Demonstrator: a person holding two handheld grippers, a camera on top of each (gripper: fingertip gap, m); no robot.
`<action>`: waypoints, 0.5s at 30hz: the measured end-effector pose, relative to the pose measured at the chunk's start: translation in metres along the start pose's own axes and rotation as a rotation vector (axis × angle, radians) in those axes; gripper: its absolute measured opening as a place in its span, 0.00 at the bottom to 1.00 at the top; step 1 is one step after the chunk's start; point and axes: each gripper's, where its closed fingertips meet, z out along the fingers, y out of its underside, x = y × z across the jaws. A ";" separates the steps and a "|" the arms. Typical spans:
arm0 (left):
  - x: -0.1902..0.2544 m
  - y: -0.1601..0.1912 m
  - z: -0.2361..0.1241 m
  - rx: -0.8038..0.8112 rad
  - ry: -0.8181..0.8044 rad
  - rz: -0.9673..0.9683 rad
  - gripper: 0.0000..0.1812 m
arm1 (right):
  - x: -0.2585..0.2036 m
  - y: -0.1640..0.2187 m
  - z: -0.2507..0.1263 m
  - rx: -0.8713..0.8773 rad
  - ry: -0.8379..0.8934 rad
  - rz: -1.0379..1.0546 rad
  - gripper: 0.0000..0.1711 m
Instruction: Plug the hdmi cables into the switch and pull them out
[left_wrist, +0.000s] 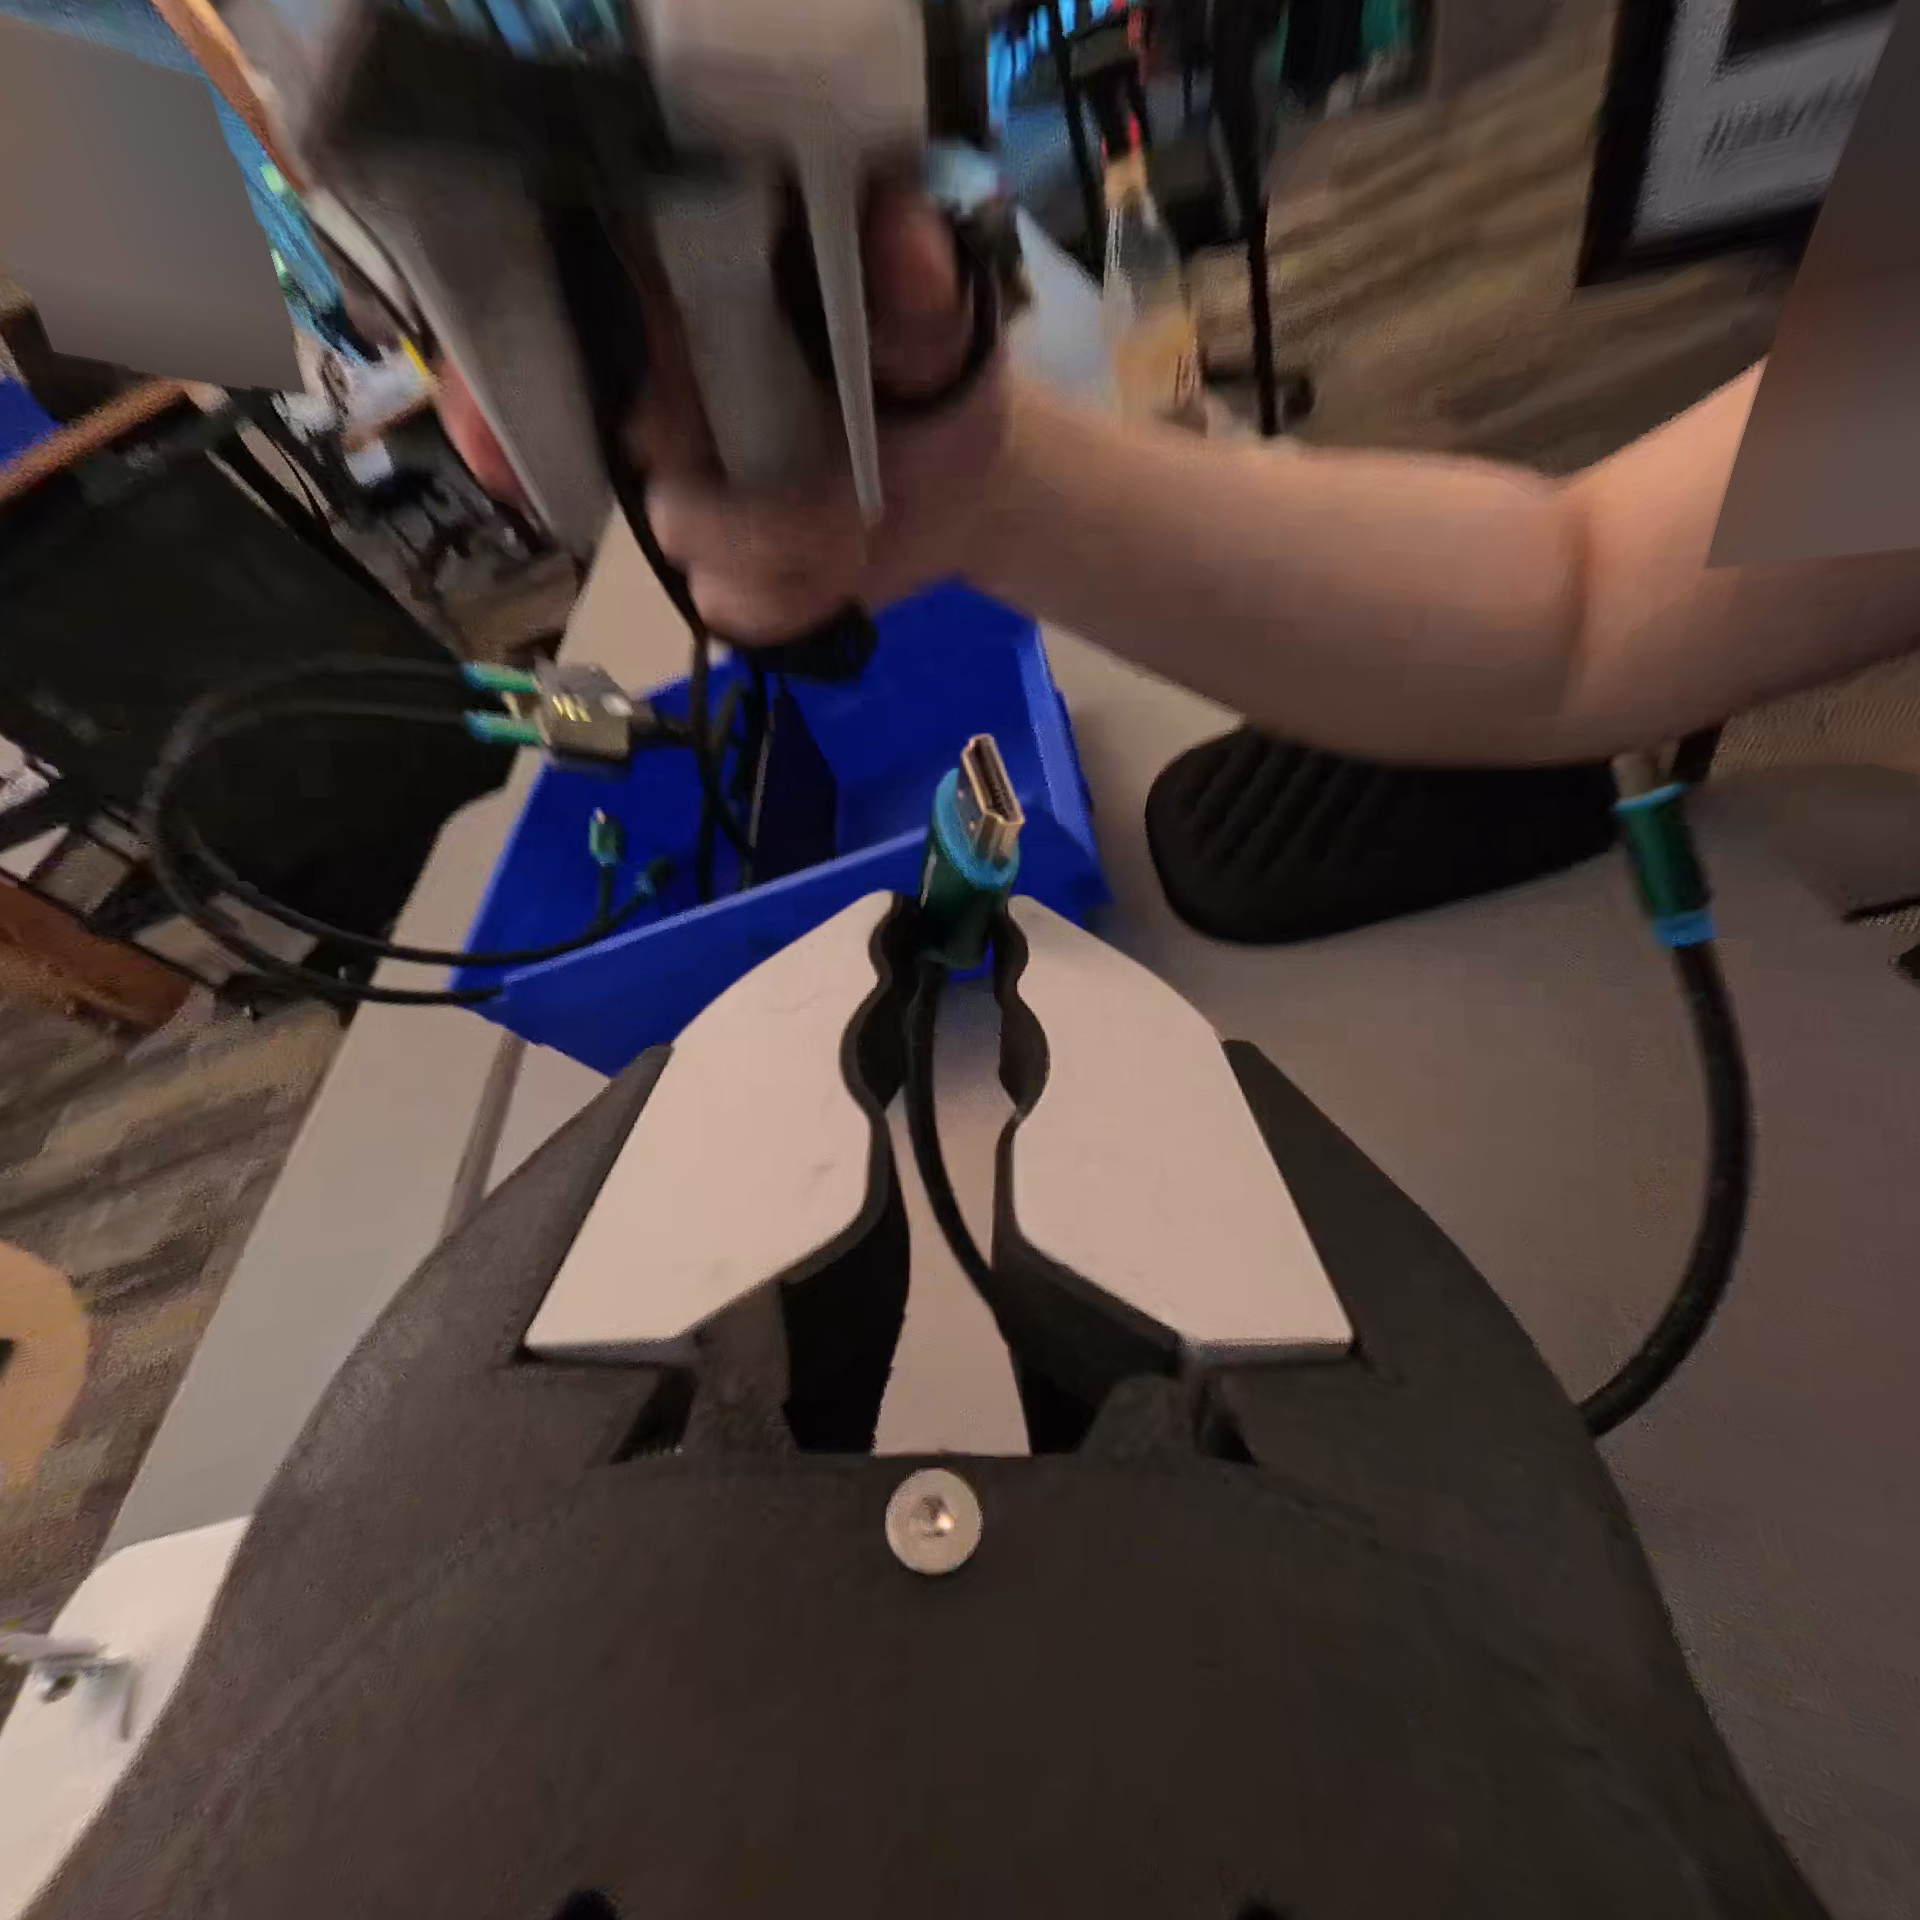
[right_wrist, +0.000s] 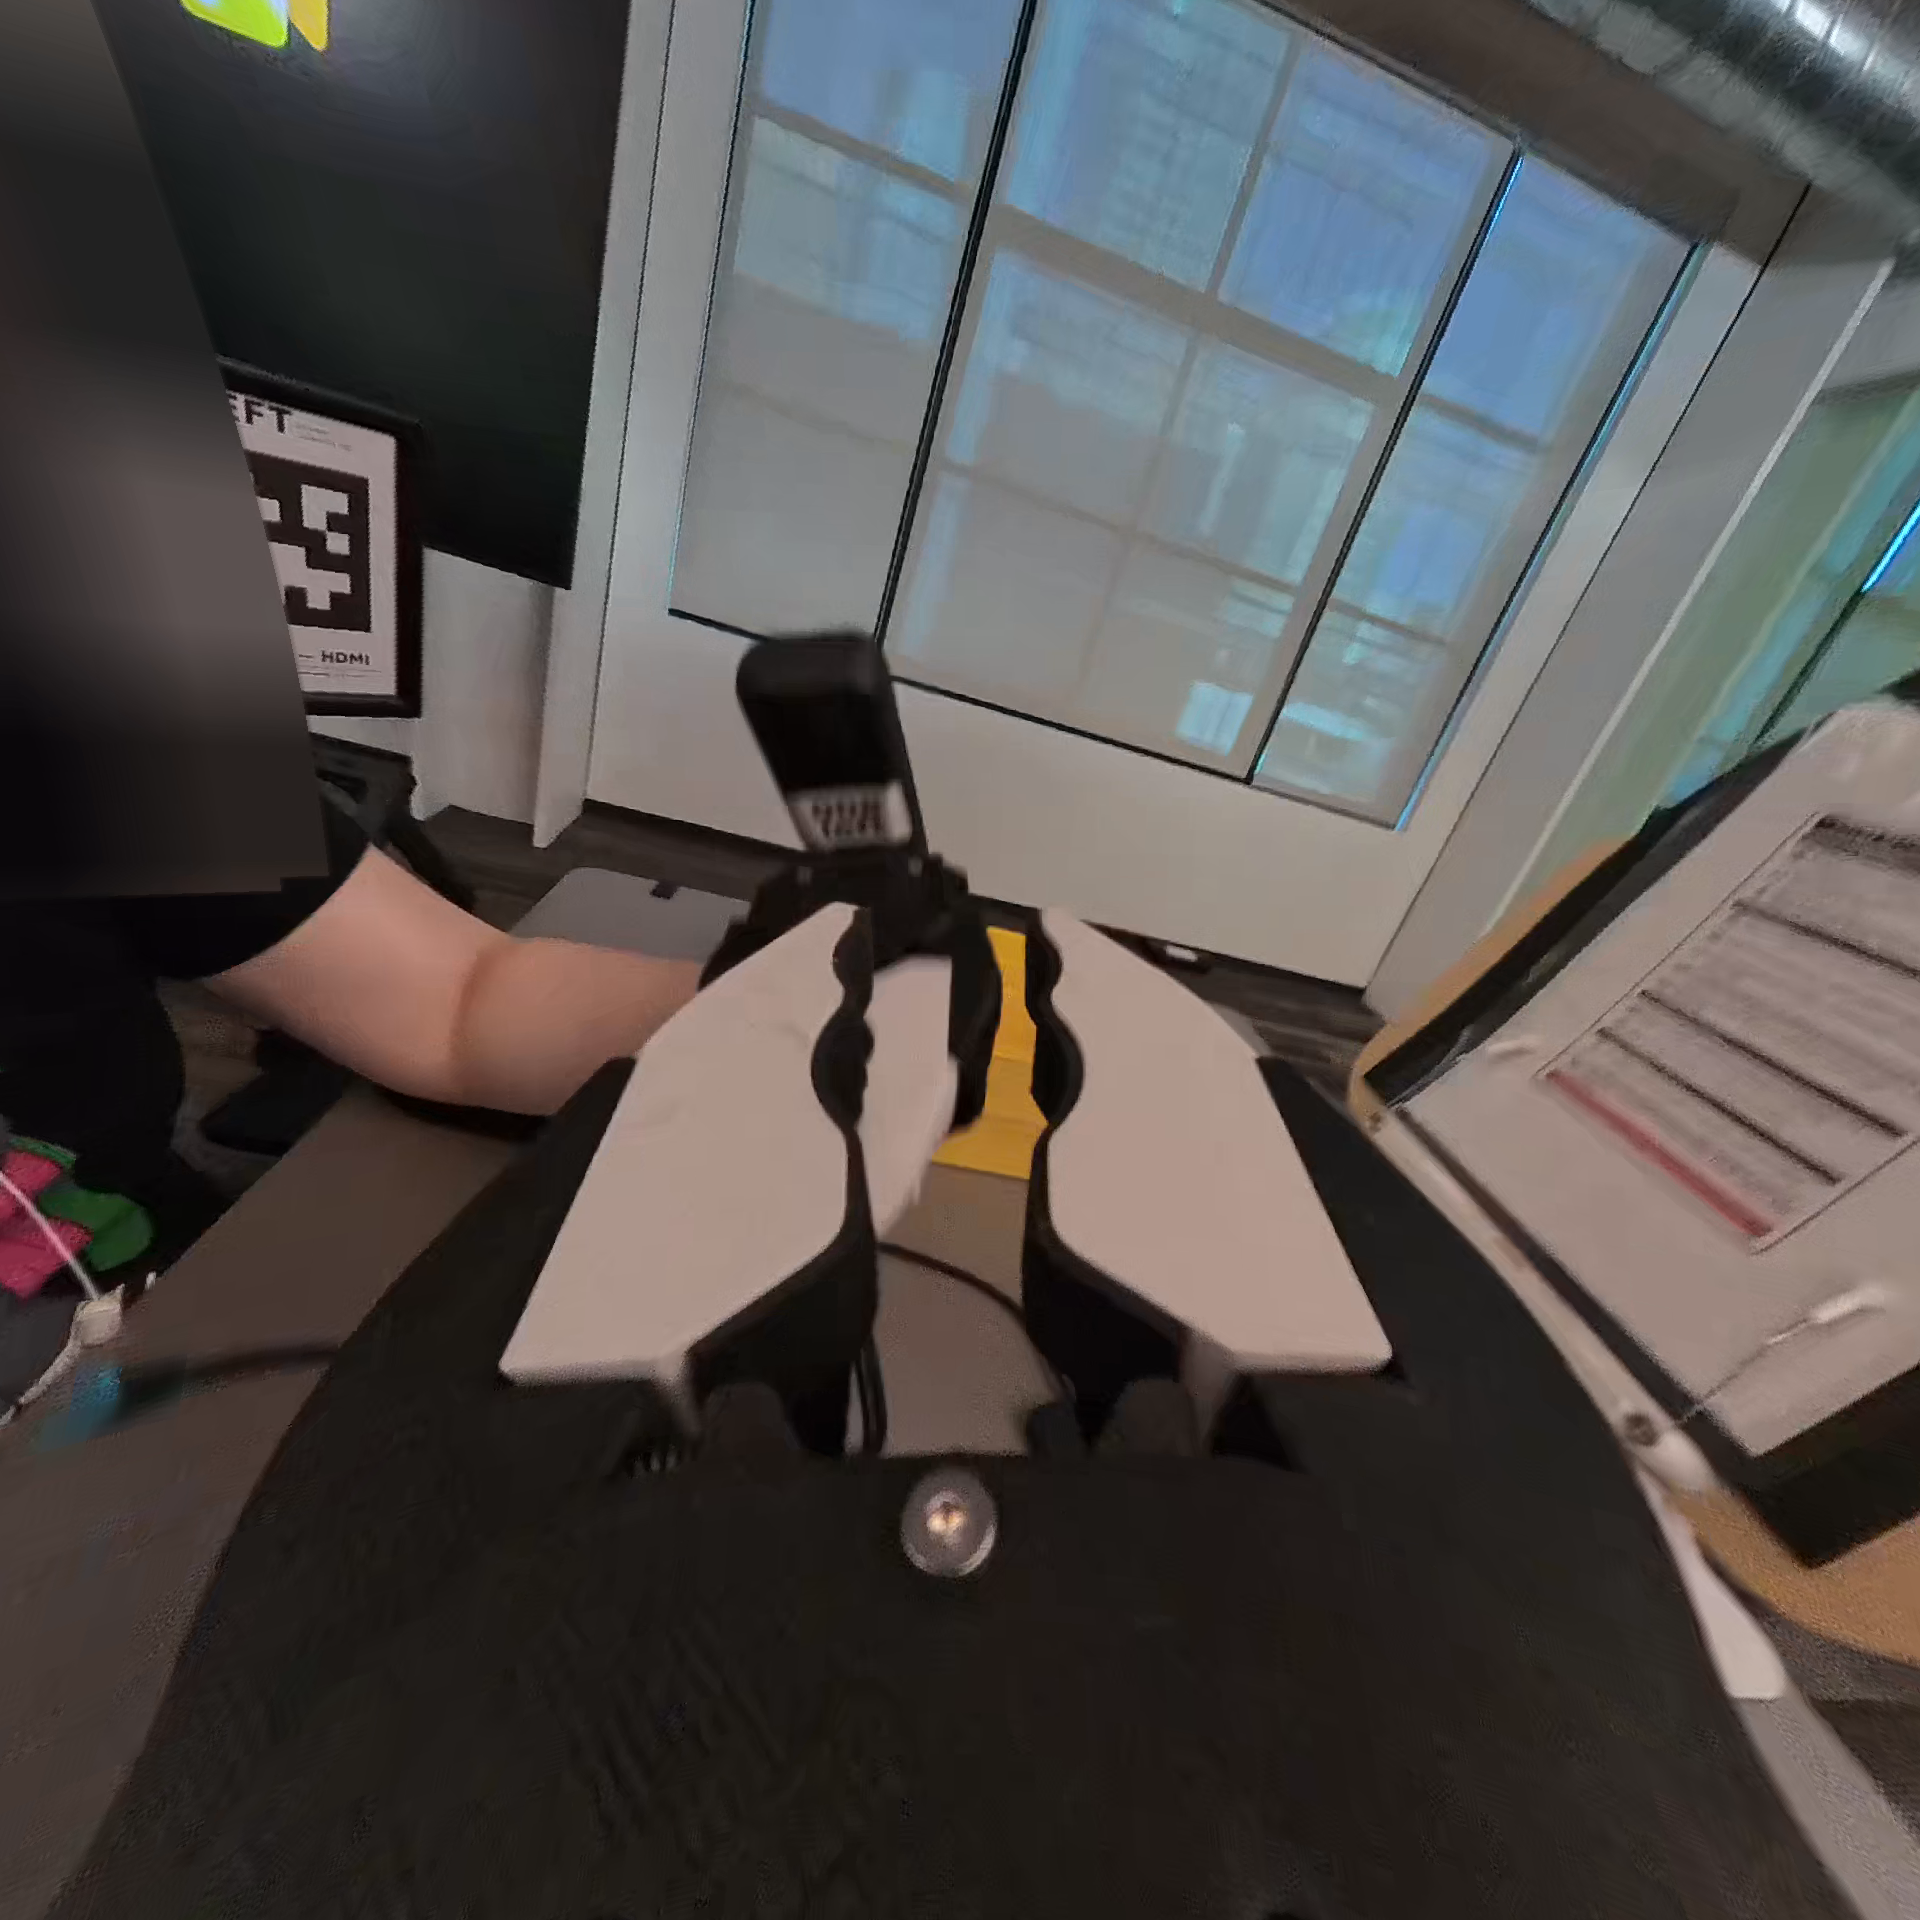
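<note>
My left gripper (left_wrist: 951, 925) is shut on a green HDMI plug (left_wrist: 977, 831) with blue collars. Its metal end points up and forward above a blue bin (left_wrist: 644, 987), and its black cable runs back between the fingers. A small grey switch (left_wrist: 582, 712) sits by the table's left edge with two green-collared cables (left_wrist: 499, 701) plugged into it. Another green plug (left_wrist: 1662, 862) hangs under the person's forearm (left_wrist: 1299, 613). My right gripper (right_wrist: 945, 925) has its jaws apart with nothing clasped. It is raised and points toward a window, away from the switch.
The bin holds loose black cables and small plugs (left_wrist: 603, 836). A black ribbed pad (left_wrist: 1382, 831) lies on the grey table (left_wrist: 1403, 1091) to the right. In the right wrist view a black device on a small stand (right_wrist: 831, 748) and an open laptop (right_wrist: 1662, 1091) stand ahead.
</note>
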 end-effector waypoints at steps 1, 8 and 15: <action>-0.003 -0.011 -0.014 0.051 -0.006 -0.012 0.07 | 0.001 0.008 0.004 -0.008 -0.011 0.022 0.17; -0.005 -0.058 -0.074 0.264 -0.004 -0.023 0.06 | -0.025 0.075 0.061 -0.128 -0.177 0.194 0.28; -0.026 -0.054 -0.093 0.223 -0.113 -0.079 0.06 | -0.013 0.095 0.089 -0.206 -0.041 0.174 0.03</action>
